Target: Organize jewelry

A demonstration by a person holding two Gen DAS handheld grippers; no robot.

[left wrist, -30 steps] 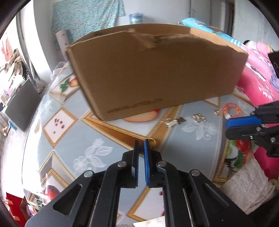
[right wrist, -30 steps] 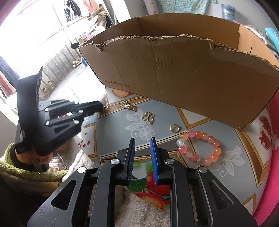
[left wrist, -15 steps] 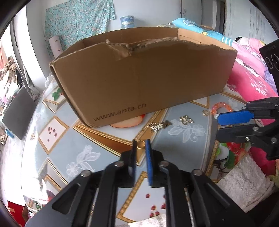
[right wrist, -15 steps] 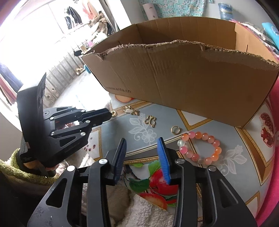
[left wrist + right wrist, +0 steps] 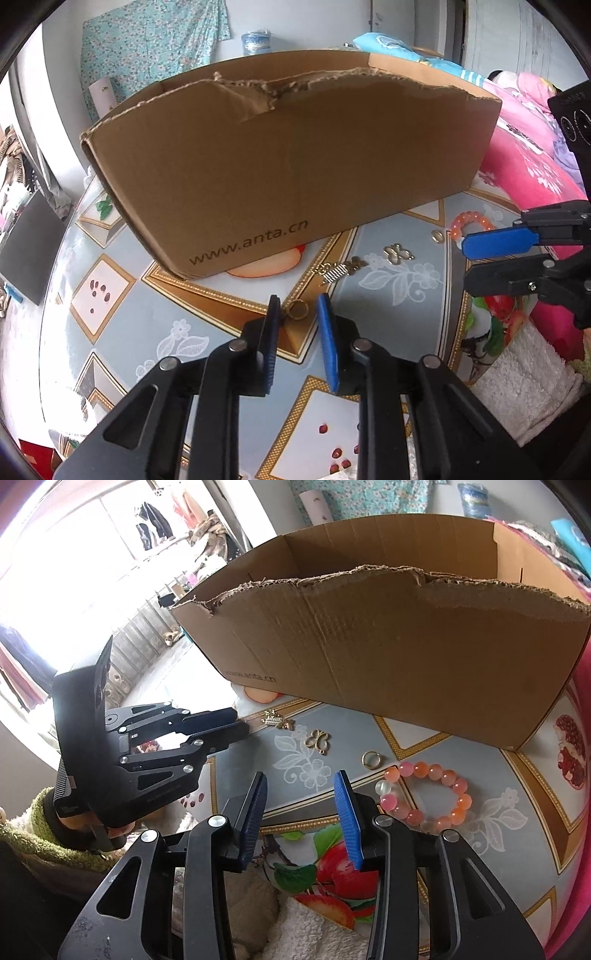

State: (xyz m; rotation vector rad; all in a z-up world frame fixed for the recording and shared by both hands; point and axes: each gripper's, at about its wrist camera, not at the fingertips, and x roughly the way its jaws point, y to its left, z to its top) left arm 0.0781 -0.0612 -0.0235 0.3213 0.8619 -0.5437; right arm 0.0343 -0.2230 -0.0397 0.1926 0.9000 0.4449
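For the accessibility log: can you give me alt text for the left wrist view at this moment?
The open left gripper frames a small gold ring lying on the patterned tablecloth. Behind stands a torn cardboard box, with gold charms and a pink bead bracelet before it. The open right gripper enters from the right.

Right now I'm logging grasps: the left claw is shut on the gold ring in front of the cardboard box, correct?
Not shut. In the left wrist view the left claw is open, its pads either side of the gold ring, which lies on the table in front of the cardboard box.
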